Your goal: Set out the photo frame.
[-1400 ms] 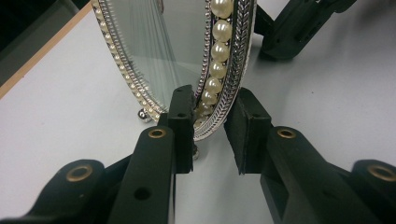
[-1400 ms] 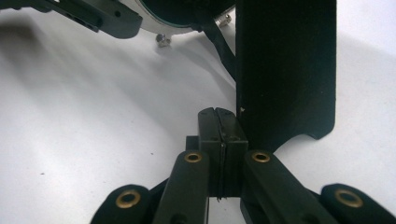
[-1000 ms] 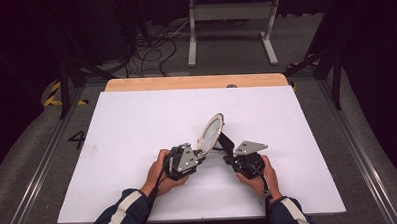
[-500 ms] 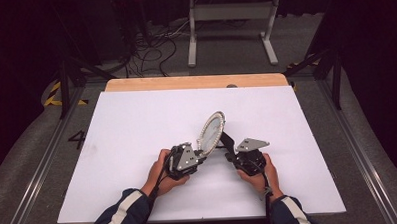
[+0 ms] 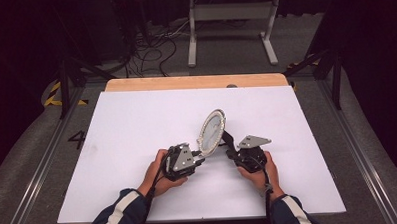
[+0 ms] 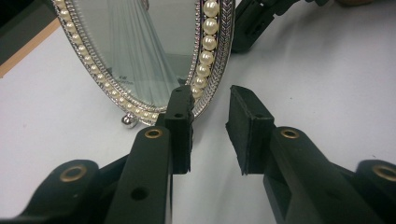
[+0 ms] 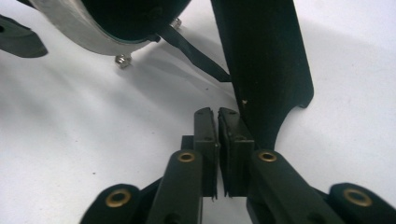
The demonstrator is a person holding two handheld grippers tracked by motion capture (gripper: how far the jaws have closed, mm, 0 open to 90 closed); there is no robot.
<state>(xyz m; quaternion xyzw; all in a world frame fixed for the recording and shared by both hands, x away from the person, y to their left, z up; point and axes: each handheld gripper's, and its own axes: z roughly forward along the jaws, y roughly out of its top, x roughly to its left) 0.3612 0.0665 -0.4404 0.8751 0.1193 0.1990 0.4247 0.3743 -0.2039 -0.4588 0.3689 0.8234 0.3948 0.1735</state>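
- High view: I see the oval mirror (image 5: 211, 131) standing tilted on the white table sheet (image 5: 137, 124), just in front of my two hands and between them.
- High view: my left gripper (image 5: 198, 157) reaches the mirror's lower rim from the left, and my right gripper (image 5: 230, 149) sits close behind the mirror on the right. From up here I cannot tell how either claw stands.
- High view: beyond the sheet lies a wooden strip (image 5: 195, 82) along the table's far edge.
- Left gripper view: the mirror (image 6: 140, 51) faces me, its glass ringed by a pearl border (image 6: 205, 56) and a silver frame, with a small ball foot (image 6: 128, 120) resting on the sheet.
- Left gripper view: the left gripper (image 6: 212, 128) has its jaws apart with a clear gap; they have just been opening a little. The left pad (image 6: 180, 126) sits right at the mirror's lower edge, and nothing lies between the pads.
- Right gripper view: I look at the mirror's dark back (image 7: 126, 18), its black support leg (image 7: 266, 65) standing on the sheet, tied to the back by a thin strap (image 7: 196, 53).
- Right gripper view: the right gripper (image 7: 217, 122) has its pads almost together with a thin slit between them; they have just been parting slightly. They hold nothing, and the tips sit just beside the leg's foot.
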